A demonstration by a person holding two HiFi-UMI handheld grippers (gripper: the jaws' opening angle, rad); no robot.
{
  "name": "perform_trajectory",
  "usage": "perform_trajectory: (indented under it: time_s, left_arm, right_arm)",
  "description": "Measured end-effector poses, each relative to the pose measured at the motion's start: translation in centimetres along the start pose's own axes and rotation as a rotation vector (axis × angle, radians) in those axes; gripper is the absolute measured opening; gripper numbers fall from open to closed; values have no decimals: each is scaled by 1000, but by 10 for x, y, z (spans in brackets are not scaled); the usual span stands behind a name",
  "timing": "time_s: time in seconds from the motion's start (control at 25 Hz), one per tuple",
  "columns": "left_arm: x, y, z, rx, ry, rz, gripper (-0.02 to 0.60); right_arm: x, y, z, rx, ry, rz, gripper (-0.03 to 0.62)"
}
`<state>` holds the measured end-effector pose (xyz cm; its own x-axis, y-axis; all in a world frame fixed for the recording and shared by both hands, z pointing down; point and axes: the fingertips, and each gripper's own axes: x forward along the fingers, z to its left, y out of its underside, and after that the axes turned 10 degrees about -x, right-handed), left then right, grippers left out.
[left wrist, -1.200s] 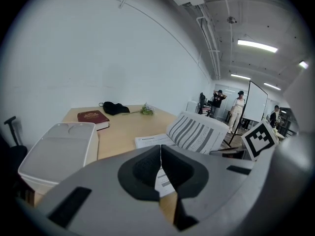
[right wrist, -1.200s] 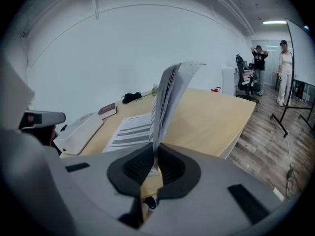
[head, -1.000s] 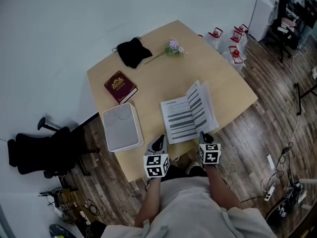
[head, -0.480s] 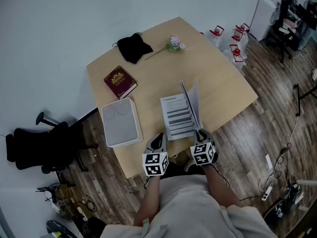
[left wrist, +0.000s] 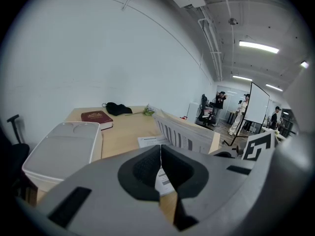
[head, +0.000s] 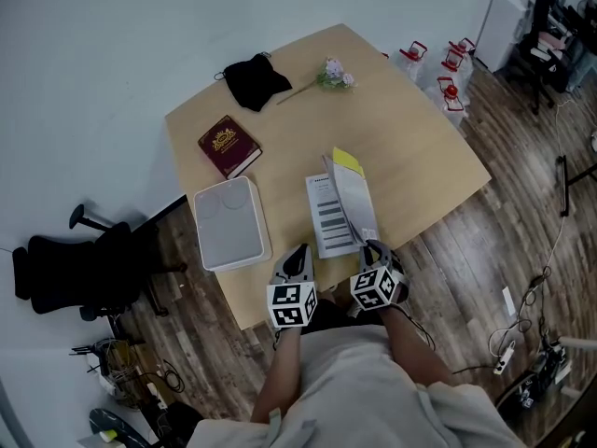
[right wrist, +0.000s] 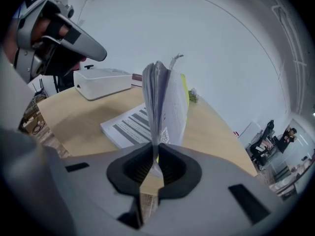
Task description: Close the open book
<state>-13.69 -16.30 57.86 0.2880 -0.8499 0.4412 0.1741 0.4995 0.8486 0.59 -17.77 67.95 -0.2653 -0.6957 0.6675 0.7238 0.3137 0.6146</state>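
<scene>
The open book (head: pixel 326 220) lies near the table's front edge, with its left page of printed lines flat. Its right half (head: pixel 352 192) stands lifted on edge and leans left over that page, showing a yellow strip at the top. My right gripper (head: pixel 371 245) is shut on the lower corner of this lifted half. In the right gripper view the pages (right wrist: pixel 164 100) rise straight up from between the pads of the right gripper (right wrist: pixel 156 162). My left gripper (head: pixel 298 256) hovers just left of the book, shut and empty. The left gripper view also shows the left gripper (left wrist: pixel 160 154), with the book (left wrist: pixel 184 135) beyond it.
A white lidded box (head: pixel 229 224) sits left of the book. Farther back on the wooden table (head: pixel 420 147) are a maroon book (head: pixel 229 145), a black cloth (head: pixel 256 79) and a small flower (head: pixel 331 75). An office chair (head: pixel 65 269) and red-capped bottles (head: pixel 438 63) stand on the floor.
The book's right half has swung up from nearly flat to upright and now leans left. My right gripper moved left with it and rolled. The left gripper stayed put.
</scene>
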Motion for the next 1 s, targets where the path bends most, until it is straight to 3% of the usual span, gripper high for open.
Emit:
perform_trajectory:
  time_s: [0.48,1.0]
  left_arm:
    - [3,0,7,2,-19,11,23]
    - [9,2,13,-5,-34,22,23]
  right_arm:
    - [13,-1,17,-88,-39,22,32]
    - [23,4,37,-201,-103,53,68]
